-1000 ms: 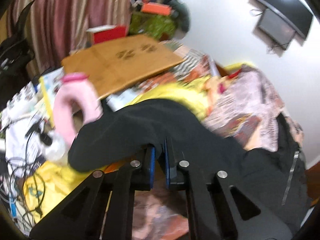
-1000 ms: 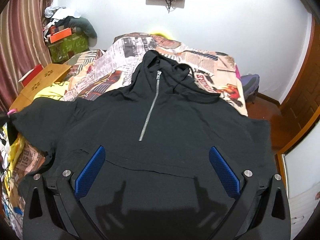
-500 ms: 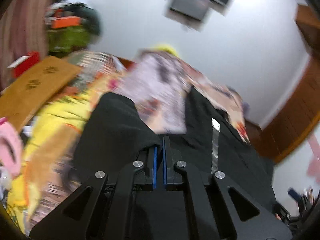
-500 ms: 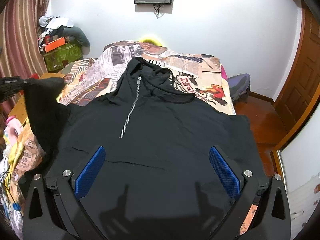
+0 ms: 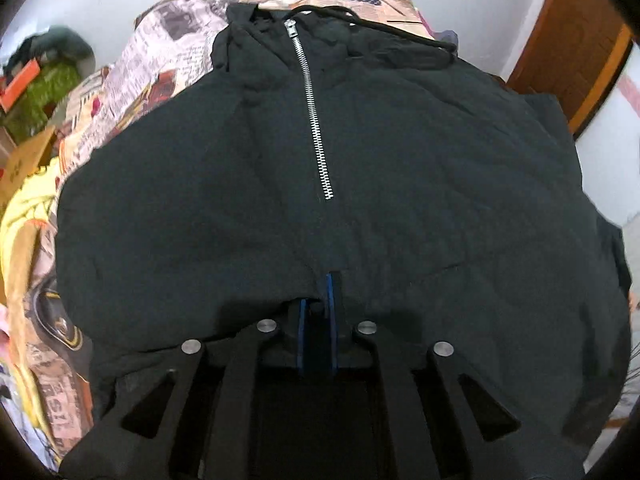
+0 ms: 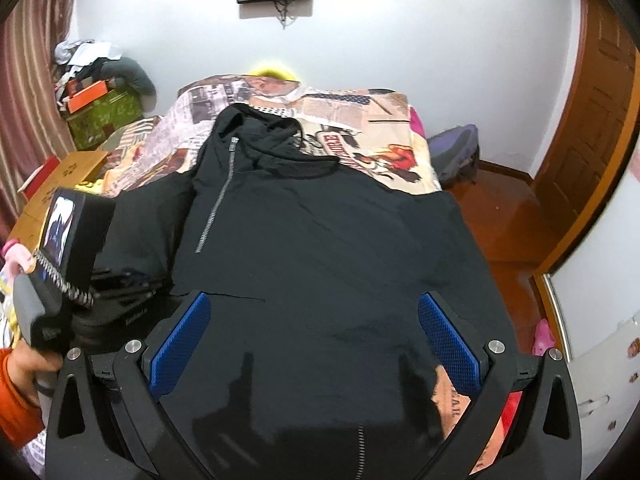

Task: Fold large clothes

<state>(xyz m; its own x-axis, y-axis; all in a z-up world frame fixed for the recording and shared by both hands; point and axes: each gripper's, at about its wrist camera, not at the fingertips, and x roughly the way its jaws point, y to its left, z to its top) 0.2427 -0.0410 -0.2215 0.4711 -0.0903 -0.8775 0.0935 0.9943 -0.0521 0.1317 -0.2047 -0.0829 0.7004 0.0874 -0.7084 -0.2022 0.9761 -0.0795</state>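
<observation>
A black zip hoodie (image 5: pixel 400 160) lies face up on the bed, hood at the far end, its zipper (image 5: pixel 314 112) running down the chest. Its left sleeve (image 5: pixel 180 220) is folded across the body. My left gripper (image 5: pixel 316 292) holds the sleeve's edge between its blue pads; the jaws are just opening, with the cloth still between them and draped over the left finger. In the right wrist view the hoodie (image 6: pixel 320 240) fills the middle. My right gripper (image 6: pixel 314 332) hovers open above its lower part with nothing between the pads. The left gripper's body (image 6: pixel 72 240) shows at the left.
The bed has a newspaper-print cover (image 6: pixel 360 120). A wooden lap table (image 6: pixel 60 176) and green box (image 6: pixel 104 116) stand at the left. A purple bag (image 6: pixel 456 152) and wooden door (image 6: pixel 592 120) are at the right. A hand in an orange sleeve (image 6: pixel 16 380) holds the left gripper.
My left gripper swung from the bed's left side over the hoodie, carrying the sleeve across the body. The right gripper drew back a little, staying open.
</observation>
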